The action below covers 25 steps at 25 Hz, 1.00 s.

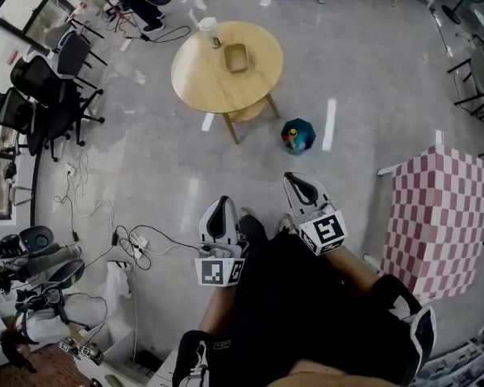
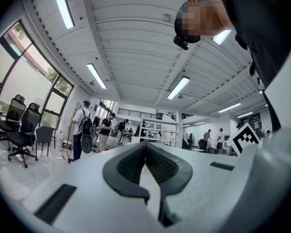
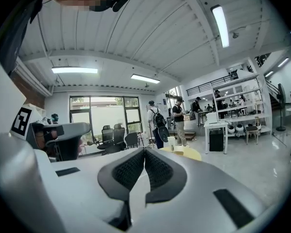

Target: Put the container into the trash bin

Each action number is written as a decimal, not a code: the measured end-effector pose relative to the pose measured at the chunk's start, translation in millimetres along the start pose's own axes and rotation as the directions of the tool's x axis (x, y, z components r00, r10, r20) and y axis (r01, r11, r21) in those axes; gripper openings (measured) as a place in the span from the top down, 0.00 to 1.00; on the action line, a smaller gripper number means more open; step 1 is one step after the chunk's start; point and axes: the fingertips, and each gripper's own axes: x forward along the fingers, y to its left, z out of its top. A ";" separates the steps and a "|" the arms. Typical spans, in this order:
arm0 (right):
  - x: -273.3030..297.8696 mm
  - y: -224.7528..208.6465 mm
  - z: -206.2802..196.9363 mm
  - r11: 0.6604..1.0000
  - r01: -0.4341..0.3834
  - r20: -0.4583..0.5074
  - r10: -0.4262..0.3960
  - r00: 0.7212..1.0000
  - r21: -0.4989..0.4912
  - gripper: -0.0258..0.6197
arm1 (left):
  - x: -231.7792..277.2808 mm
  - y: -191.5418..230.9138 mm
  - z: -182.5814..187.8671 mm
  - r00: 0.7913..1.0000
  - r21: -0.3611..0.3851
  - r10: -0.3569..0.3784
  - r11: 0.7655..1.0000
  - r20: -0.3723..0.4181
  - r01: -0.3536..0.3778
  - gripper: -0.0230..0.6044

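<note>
The left hand-held gripper [image 1: 220, 208] sits close in front of the person's body, its jaws pressed together with nothing between them; the right hand-held gripper [image 1: 298, 182] is just beside it and a little further forward, likewise closed and empty; both point roughly level across the room rather than down, which reads as a carrying posture for walking, not a reach; shut jaws make sense here, since nothing is near enough to grasp. Beyond them lies open floor [image 1: 363, 79], and well apart from the person stands the round wooden worktop [image 1: 189, 79]; the container [image 1: 236, 56], a shallow tan tray-like box, rests on it towards the far side, upright and untouched, with a white cup [image 1: 208, 29] near it at the far rim but not touching; the right gripper view catches the worktop's yellow edge [image 3: 188, 153] straight ahead, so that side seems aimed at it already. The trash bin [image 1: 298, 135], teal with coloured rubbish inside, stands on the floor just beside the worktop's near leg, a handy spot for a short drop; the task looks barely begun, and the jaws will need to open before the container can be taken. Office chairs [image 1: 44, 87] and loose cables [image 1: 133, 240] crowd the left side.
</note>
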 end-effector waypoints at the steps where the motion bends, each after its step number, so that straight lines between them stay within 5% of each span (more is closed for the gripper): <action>1: 1.4 -4.2 0.2 1.000 0.004 0.001 -0.004 1.000 0.001 0.92 | 2.4 0.2 -1.6 1.000 -0.002 0.004 1.000 -0.004 -0.004 0.95; 11: 53.9 -35.6 -16.1 0.999 0.042 -0.042 -0.041 0.998 0.007 0.92 | 65.8 32.5 -21.3 0.999 -0.047 -0.041 0.998 -0.010 0.040 0.95; 25: 249.2 -50.7 12.8 0.993 0.095 -0.101 -0.102 0.990 -0.072 0.92 | 196.5 184.5 -2.7 0.989 -0.090 -0.145 0.986 -0.006 0.144 0.95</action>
